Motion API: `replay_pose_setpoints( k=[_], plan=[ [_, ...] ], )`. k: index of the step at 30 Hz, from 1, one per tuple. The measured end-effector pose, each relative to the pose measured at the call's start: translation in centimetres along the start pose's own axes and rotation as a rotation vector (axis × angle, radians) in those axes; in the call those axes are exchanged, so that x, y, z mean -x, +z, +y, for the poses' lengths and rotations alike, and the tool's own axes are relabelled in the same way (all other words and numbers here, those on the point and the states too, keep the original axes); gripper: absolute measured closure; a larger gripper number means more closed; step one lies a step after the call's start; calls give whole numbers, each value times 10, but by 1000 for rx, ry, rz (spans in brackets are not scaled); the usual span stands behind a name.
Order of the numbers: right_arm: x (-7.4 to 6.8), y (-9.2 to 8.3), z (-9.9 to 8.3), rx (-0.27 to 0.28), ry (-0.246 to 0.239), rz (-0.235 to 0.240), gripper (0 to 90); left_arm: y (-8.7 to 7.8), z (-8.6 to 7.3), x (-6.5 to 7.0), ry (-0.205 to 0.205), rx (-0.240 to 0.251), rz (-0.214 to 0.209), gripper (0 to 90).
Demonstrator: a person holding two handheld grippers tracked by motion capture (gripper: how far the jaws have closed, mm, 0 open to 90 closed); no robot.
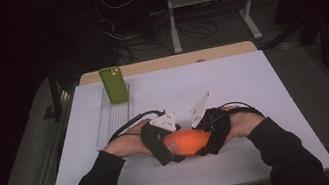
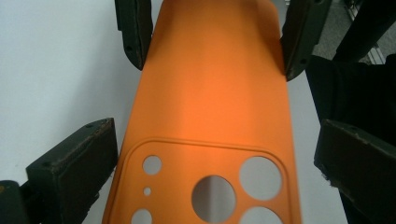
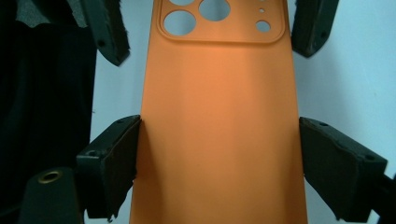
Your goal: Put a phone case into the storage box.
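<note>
An orange phone case (image 1: 188,142) hangs level just above the white table (image 1: 253,88), held between my two hands at the near middle. My right gripper (image 3: 219,123) is shut on its plain end, both pads against the case's long edges (image 3: 219,140). My left gripper (image 2: 218,128) straddles the end with the camera cutouts (image 2: 210,186). Its jaws stand open: one pad lies at the edge, the other a finger's width off. In the high view the left gripper (image 1: 164,148) and right gripper (image 1: 210,137) face each other across the case.
A green phone (image 1: 114,84) stands upright at the far end of a clear ribbed tray (image 1: 107,125) on the table's left. A wooden board (image 1: 167,63) borders the far edge. Dark floor with cables and a white stand lies beyond.
</note>
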State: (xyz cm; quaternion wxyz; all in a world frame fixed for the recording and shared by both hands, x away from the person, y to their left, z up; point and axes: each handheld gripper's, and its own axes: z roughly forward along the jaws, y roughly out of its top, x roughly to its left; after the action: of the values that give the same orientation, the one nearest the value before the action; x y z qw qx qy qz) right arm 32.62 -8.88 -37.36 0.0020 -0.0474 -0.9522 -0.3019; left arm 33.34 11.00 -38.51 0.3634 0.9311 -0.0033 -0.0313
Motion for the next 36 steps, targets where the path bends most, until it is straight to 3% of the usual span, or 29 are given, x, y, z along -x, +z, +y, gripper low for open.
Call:
replay_pose_setpoints(
  k=[1, 2, 4, 6, 16, 21, 25, 28, 30, 35, 36],
  plan=[
    [0, 0, 1, -1, -12, -2, 153, 1, 0, 0, -4, -4, -3, 0],
    [-3, -1, 2, -15, 16, 5, 153, 2, 0, 1, -14, 2, -4, 0],
    [-4, -1, 3, -12, 2, 2, 153, 3, -1, 1, -21, -5, -10, 10],
    [-3, 0, 4, -1, -22, -2, 153, 4, -1, 2, -8, -12, -8, 49],
    [-5, -2, 3, -4, -26, -1, 152, 6, 0, 3, 3, -15, 3, 129],
    [-5, -3, 2, -16, -30, -6, 151, 7, 0, 3, -2, -18, -21, 147],
    [-5, -2, 2, 3, -8, 16, 145, 4, 0, 2, -7, -17, -32, 152],
    [-4, -4, 0, 4, 9, 8, 125, 1, 0, 0, -2, -34, -16, 153],
    [-5, -8, -2, -5, 60, 3, 114, 0, -2, 1, -35, -13, -1, 152],
    [0, -19, -12, 43, 115, -46, 96, 0, -8, 1, -88, -4, 49, 152],
    [4, -21, -14, 75, 100, -62, 95, 0, -9, 1, -105, -3, 52, 152]
  ],
)
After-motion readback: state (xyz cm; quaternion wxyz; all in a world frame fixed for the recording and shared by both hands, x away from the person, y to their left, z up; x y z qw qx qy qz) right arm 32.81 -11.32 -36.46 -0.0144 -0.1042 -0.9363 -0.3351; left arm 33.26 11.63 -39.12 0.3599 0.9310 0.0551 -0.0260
